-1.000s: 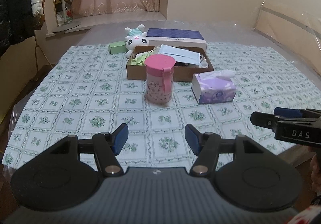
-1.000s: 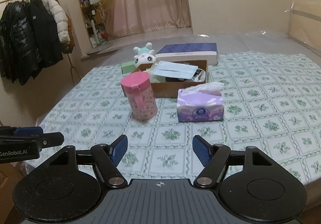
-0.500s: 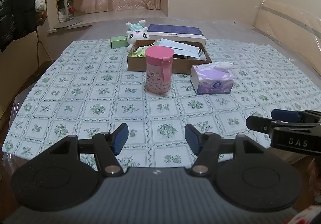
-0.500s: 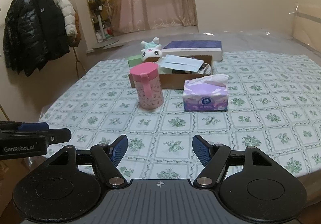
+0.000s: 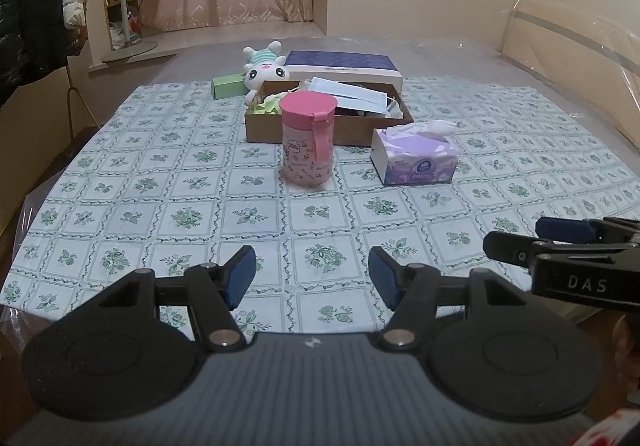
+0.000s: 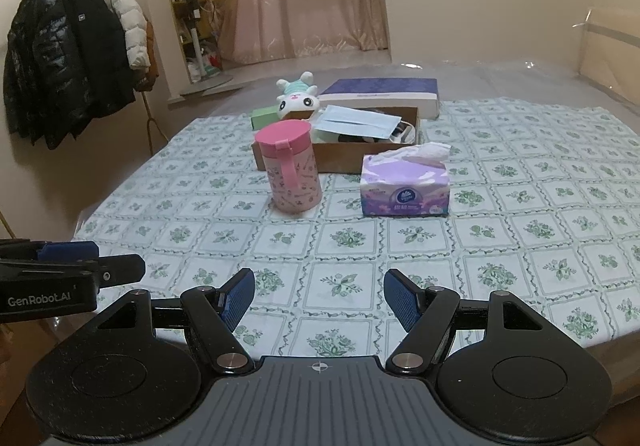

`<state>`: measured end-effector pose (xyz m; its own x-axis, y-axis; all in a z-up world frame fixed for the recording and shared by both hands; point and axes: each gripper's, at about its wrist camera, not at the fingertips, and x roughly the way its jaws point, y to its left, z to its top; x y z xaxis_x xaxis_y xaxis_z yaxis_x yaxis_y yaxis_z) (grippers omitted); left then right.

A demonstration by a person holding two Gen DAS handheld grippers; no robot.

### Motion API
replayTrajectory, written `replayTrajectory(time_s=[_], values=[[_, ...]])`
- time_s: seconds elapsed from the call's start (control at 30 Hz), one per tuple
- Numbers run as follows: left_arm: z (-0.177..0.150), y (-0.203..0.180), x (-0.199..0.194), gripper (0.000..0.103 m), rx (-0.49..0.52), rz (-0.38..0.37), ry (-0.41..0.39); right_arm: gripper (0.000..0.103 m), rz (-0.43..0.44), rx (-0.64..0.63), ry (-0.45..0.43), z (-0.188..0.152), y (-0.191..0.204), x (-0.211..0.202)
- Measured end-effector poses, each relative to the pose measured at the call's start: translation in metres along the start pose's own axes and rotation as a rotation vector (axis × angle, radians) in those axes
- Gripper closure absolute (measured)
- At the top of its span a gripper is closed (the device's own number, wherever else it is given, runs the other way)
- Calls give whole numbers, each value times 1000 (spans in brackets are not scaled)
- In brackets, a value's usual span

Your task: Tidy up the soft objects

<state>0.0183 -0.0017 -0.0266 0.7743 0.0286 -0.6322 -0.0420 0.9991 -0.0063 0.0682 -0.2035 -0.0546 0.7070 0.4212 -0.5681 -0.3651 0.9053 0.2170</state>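
Both grippers, left [image 5: 312, 272] and right [image 6: 319, 294], gape empty over the near table edge [image 6: 600, 338]. Plush [image 6: 298, 99] sits far, behind the box [image 6: 340, 160]; bare cloth lies between.

A table spread with a green floral-patterned cloth [image 5: 192, 214] carries, ahead of the fingers, a pink lidded cup [image 5: 306, 140], a purple tissue pack [image 5: 416, 163] to its right, a brown cardboard box [image 5: 352, 128] behind them, then a plush rabbit [image 5: 264, 71], a small green box [image 5: 229, 87] and a navy flat box [image 5: 344, 64].
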Motion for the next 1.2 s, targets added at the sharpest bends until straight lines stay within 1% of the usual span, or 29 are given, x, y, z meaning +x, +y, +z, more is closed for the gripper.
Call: replayTrajectory(time_s=[0.3,0.87,1.2], values=[[-1,-1,6,43,-2,-4,13,32,14,0,9,0,2,7],[0,-2,17,43,-4,-19,31,32,8,7,21,1,-2,13],[2,-3,19,43,-3,-17,26,32,10,6,20,1,-2,14]])
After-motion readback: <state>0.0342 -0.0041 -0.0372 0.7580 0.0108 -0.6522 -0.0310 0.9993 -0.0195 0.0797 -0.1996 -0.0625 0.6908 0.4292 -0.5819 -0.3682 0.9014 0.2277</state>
